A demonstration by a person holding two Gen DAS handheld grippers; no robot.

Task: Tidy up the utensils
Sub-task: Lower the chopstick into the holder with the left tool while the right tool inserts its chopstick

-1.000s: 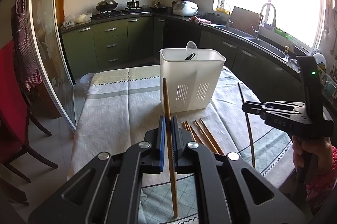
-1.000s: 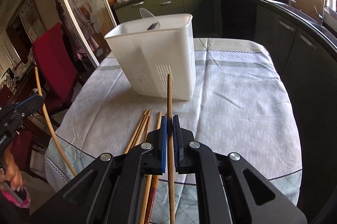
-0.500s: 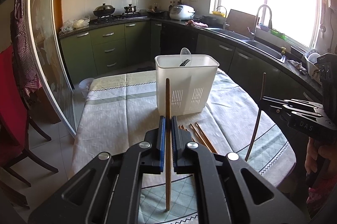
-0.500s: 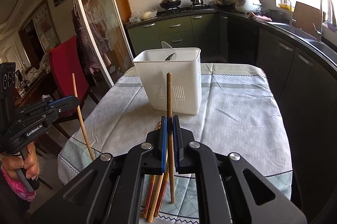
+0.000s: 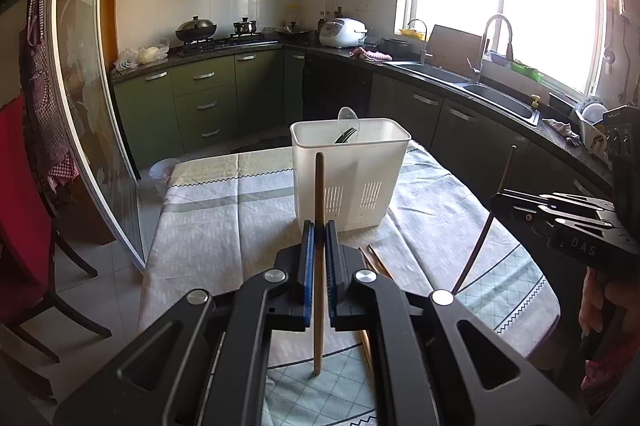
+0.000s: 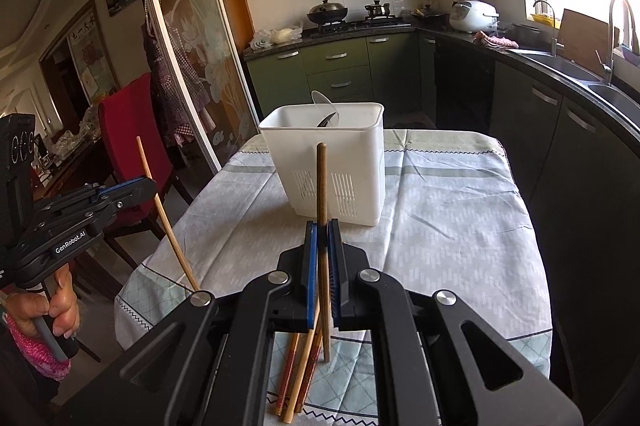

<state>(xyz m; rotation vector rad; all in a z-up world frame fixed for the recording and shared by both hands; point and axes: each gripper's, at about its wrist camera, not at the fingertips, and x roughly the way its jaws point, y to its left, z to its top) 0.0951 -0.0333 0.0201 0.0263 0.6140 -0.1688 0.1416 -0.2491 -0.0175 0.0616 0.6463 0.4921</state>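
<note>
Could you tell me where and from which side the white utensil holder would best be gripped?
Grip the white utensil holder by its top rim, coming from above with one finger inside and one outside a long wall. The body is broad and boxy, likely too wide to span, while the open top leaves a thin, straight rim exposed; stay clear of the spoon inside.

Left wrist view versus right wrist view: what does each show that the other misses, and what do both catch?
Only the left wrist view shows the right gripper from outside, a dark chopstick in it. Only the right wrist view shows the left gripper from outside, clamping a pale chopstick, plus the red chair. Both show the white holder on the table and loose chopsticks lying near the edge.
</note>
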